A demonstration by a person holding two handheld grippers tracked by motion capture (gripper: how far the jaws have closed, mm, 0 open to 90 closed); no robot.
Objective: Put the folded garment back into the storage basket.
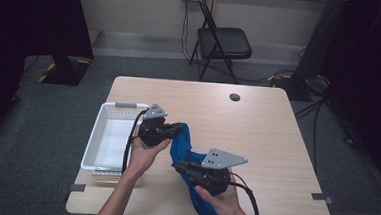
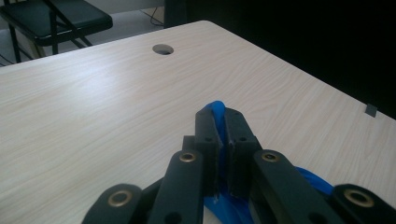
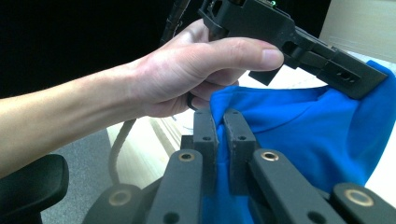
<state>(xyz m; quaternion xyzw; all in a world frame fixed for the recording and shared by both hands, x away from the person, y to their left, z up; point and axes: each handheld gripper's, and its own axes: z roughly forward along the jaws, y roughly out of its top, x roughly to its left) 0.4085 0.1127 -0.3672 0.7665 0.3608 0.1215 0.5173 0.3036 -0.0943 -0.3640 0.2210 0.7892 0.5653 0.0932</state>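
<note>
A blue cloth (image 1: 182, 148) hangs between my two grippers above the wooden table (image 1: 257, 126). My left gripper (image 1: 178, 129) is shut on the cloth's upper edge; in the left gripper view a blue fold (image 2: 218, 108) pokes out between the closed jaws of this gripper (image 2: 218, 119). My right gripper (image 1: 179, 165) is shut on another edge of the cloth lower down, near the table's front. In the right gripper view the cloth (image 3: 299, 126) is pinched between the jaws of my right gripper (image 3: 219, 117), and the left hand (image 3: 196, 70) with its gripper (image 3: 362, 77) holds the far corner.
A white plastic basket (image 1: 107, 137) stands at the table's left edge, beside the left hand. A round cable hole (image 1: 234, 96) lies near the table's far edge. A black folding chair (image 1: 220, 39) stands behind the table. Dark curtains flank both sides.
</note>
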